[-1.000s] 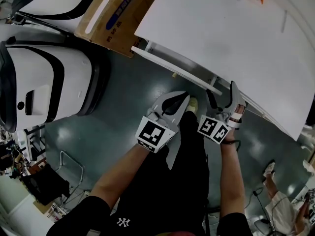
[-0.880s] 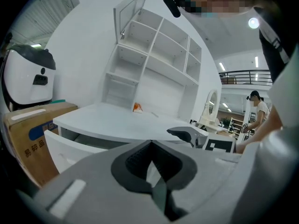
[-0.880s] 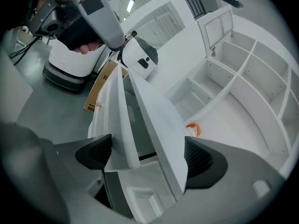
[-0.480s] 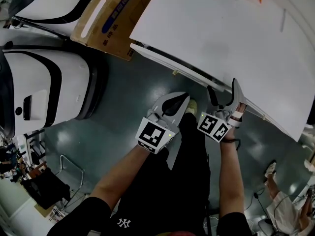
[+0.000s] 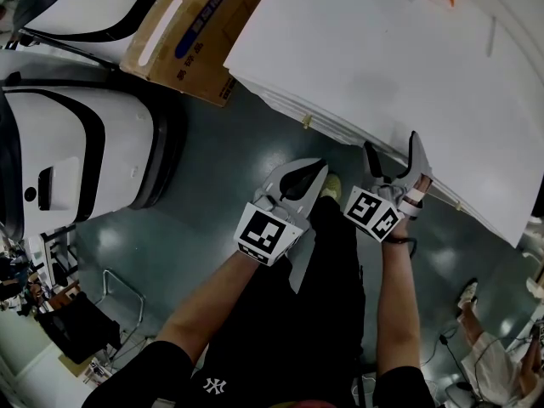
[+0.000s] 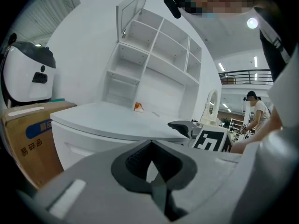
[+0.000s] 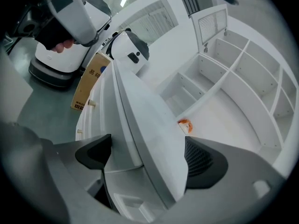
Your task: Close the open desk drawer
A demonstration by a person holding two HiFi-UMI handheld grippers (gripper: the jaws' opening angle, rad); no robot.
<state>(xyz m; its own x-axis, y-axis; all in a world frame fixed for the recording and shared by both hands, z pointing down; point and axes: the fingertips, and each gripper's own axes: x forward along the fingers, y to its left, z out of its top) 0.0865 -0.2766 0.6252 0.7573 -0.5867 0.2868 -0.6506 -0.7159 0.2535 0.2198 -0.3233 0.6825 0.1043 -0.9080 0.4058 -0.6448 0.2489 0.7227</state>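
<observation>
Drawer (image 7: 122,183) between spread right tongs (image 7: 147,157)

Black short sleeves (image 5: 153,365), black trousers (image 5: 331,287) (small white emblem (image 5: 212,384) at the waist), a pale shoe (image 5: 332,183); grey left claw (image 5: 316,172) and right claw (image 5: 391,147), each wearing a black-and-white marker cube (image 5: 262,232).

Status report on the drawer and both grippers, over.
Left gripper shut, empty, short of the desk top. Right gripper open, jaws straddling the desk top's edge. Drawer looks pushed in, about flush. Cardboard box stands aside, not in the way.
</observation>
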